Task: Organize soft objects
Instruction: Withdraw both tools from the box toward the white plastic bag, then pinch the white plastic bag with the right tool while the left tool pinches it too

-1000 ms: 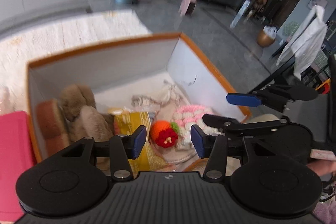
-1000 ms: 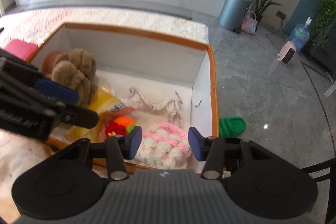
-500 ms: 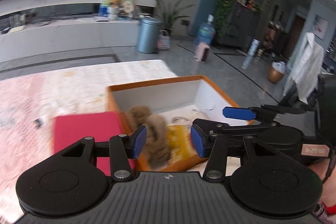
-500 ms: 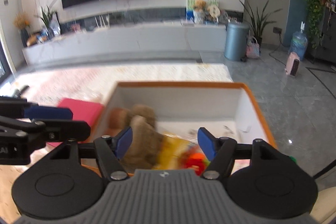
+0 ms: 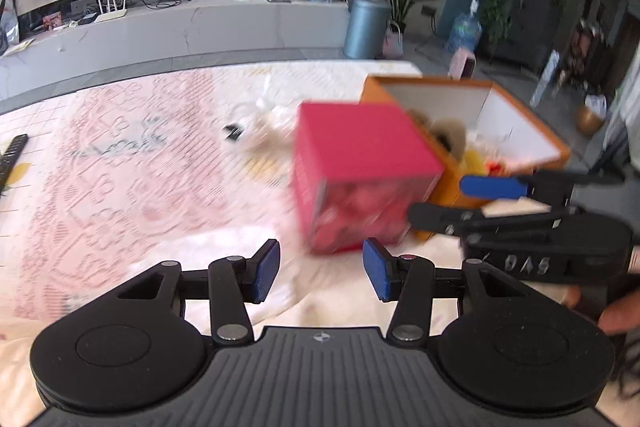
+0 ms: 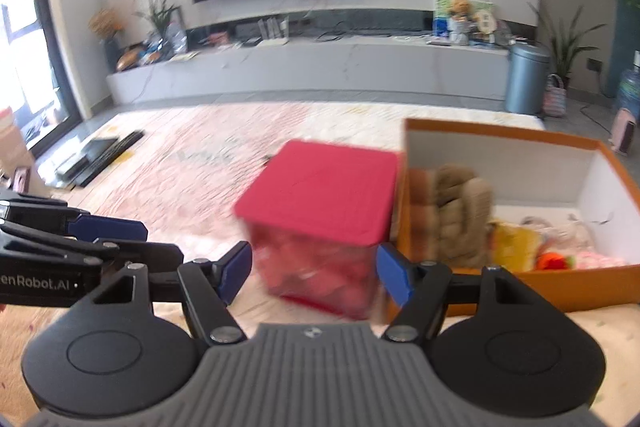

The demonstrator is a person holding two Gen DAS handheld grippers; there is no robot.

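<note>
A pale rug (image 5: 132, 163) with a pink pattern covers the floor under both pairs of jaws. Just ahead of the right jaws a red-lidded box (image 6: 324, 203) stands on it, touching or just beside an open orange box (image 6: 520, 279) to its right. Beyond the left jaws lie a blurred white bundle (image 5: 264, 123) and, far left, a dark remote (image 5: 12, 155).

Open orange cardboard box (image 6: 520, 281), white inside, holds brown plush toys (image 6: 460, 215), yellow packet (image 6: 514, 245), orange-red knitted toy (image 6: 554, 261). Red-lidded pink cube box (image 6: 324, 223) touches its left wall.
</note>
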